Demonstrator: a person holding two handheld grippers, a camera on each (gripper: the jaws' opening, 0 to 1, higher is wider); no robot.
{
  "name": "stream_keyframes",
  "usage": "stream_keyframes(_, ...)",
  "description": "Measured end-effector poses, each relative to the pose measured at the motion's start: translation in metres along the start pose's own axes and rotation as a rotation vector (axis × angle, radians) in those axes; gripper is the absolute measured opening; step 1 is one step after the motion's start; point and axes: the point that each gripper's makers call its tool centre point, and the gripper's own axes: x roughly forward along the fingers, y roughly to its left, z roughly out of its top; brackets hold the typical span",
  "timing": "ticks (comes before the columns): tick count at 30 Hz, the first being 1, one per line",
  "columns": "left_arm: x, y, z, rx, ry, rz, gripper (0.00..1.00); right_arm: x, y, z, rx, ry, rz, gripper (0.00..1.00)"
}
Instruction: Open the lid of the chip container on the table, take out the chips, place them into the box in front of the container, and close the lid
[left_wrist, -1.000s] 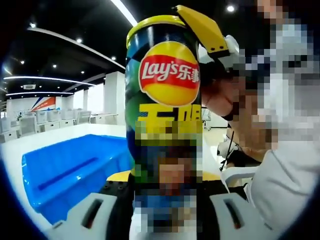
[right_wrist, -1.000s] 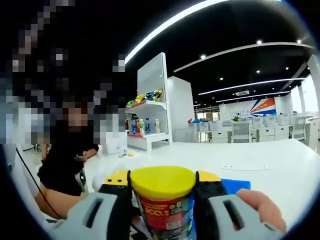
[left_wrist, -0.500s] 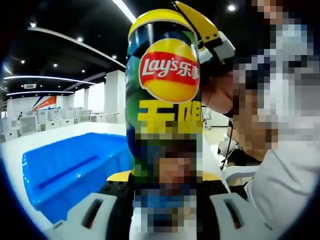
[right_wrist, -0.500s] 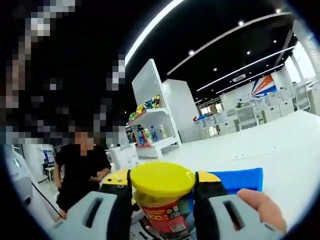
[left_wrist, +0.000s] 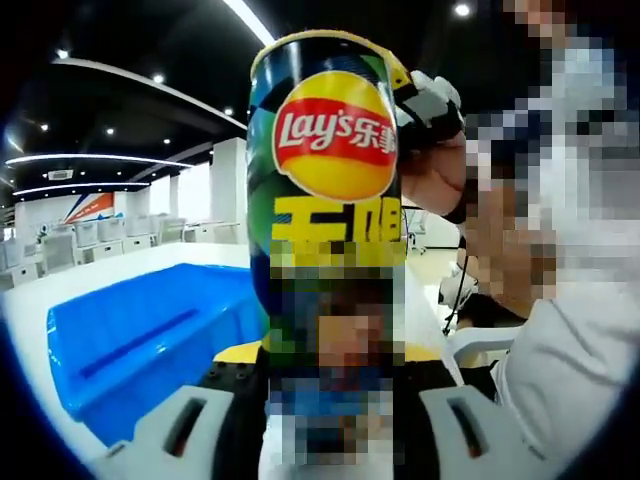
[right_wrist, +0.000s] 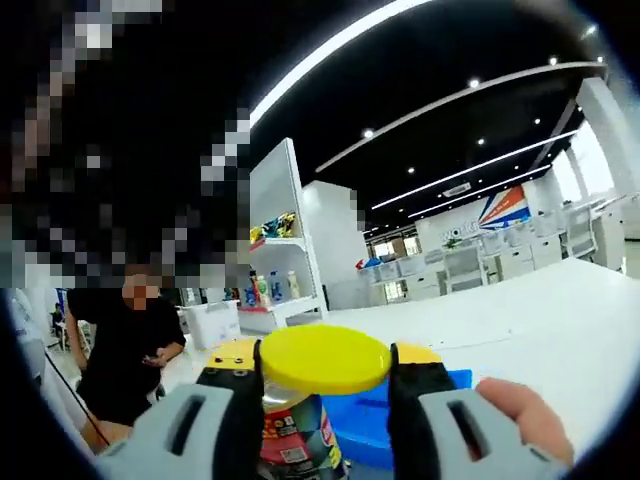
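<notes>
My left gripper (left_wrist: 330, 372) is shut on the lower part of a tall Lay's chip can (left_wrist: 325, 190), which it holds upright close to the camera. The can's top rim is bare. Just right of that rim sits my right gripper (left_wrist: 432, 98). In the right gripper view, my right gripper (right_wrist: 325, 368) is shut on the round yellow lid (right_wrist: 325, 357), tilted a little above the can's open top (right_wrist: 292, 440). The blue box (left_wrist: 150, 330) lies on the white table to the can's left, and the blue box (right_wrist: 385, 420) also shows behind the can.
The white table (right_wrist: 520, 320) stretches far behind. A person in a black shirt (right_wrist: 120, 340) sits beside it, near white shelves (right_wrist: 270, 290) with goods. A fingertip (right_wrist: 510, 400) rests on my right gripper. A person's white sleeve (left_wrist: 560, 370) is at the right.
The yellow lid sat on the can before; now it is lifted off and tilted above the rim. In the left gripper view the right gripper's yellow jaw has slipped behind the can's top.
</notes>
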Motion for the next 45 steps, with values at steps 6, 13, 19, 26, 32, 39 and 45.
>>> stream_keyframes(6, 0.000, 0.000, -0.001, 0.017, 0.009, 0.013, 0.48, -0.021, -0.030, -0.002, -0.110, 0.017, -0.110, 0.47)
stream_keyframes(13, -0.001, 0.001, -0.003, 0.039, 0.023, 0.028, 0.48, -0.033, -0.093, -0.010, -0.155, 0.041, -0.262, 0.47)
stream_keyframes(19, -0.001, 0.001, -0.003, 0.041, 0.025, 0.026, 0.48, -0.057, -0.131, -0.019, -0.173, 0.054, -0.371, 0.47)
stream_keyframes(26, 0.000, 0.001, -0.005, 0.051, 0.043, 0.025, 0.48, -0.071, -0.154, -0.028, -0.192, 0.082, -0.420, 0.47)
stream_keyframes(32, 0.000, 0.001, -0.005, 0.044, 0.046, 0.028, 0.48, -0.075, -0.165, -0.042, -0.204, 0.124, -0.442, 0.48)
stream_keyframes(39, 0.000, 0.000, -0.006, 0.052, 0.060, 0.028, 0.48, -0.078, -0.174, -0.054, -0.224, 0.168, -0.456, 0.48)
stream_keyframes(45, -0.001, 0.000, -0.006, 0.051, 0.061, 0.024, 0.48, -0.082, -0.180, -0.062, -0.235, 0.193, -0.469, 0.48)
